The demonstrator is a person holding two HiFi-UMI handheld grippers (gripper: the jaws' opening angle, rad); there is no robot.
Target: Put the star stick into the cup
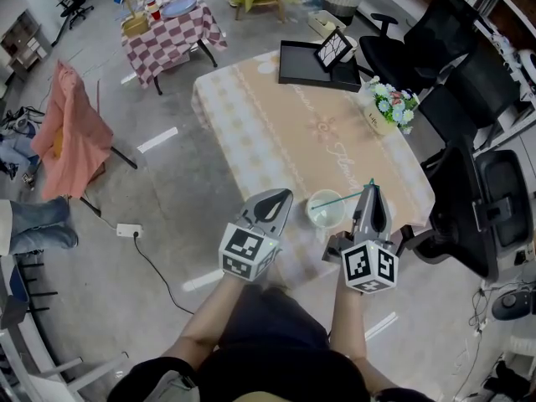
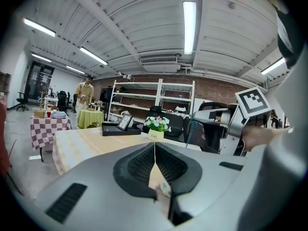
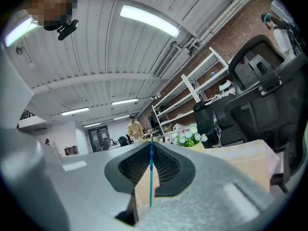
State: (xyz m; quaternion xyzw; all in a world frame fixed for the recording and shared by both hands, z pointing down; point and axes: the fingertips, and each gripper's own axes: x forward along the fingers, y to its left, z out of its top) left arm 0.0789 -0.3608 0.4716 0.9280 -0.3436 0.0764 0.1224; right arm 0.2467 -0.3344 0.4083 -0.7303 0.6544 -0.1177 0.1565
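Observation:
A pale translucent cup (image 1: 325,209) stands near the front edge of the beige table (image 1: 285,124). A thin teal star stick (image 1: 342,198) slants from my right gripper's tips leftwards over the cup's mouth. My right gripper (image 1: 369,189) is just right of the cup and shut on the stick; in the right gripper view the stick (image 3: 150,172) runs straight up between the closed jaws of the right gripper (image 3: 150,146). Which end carries the star I cannot tell. My left gripper (image 1: 286,193) hangs left of the cup, shut and empty. In the left gripper view its jaws meet (image 2: 155,146).
A black tray (image 1: 303,67) with a small picture frame (image 1: 333,48) lies at the table's far end, and a flower pot (image 1: 385,107) stands at its right edge. Black office chairs (image 1: 469,149) crowd the right side. On the floor at left lie a power strip (image 1: 130,230) and its cable.

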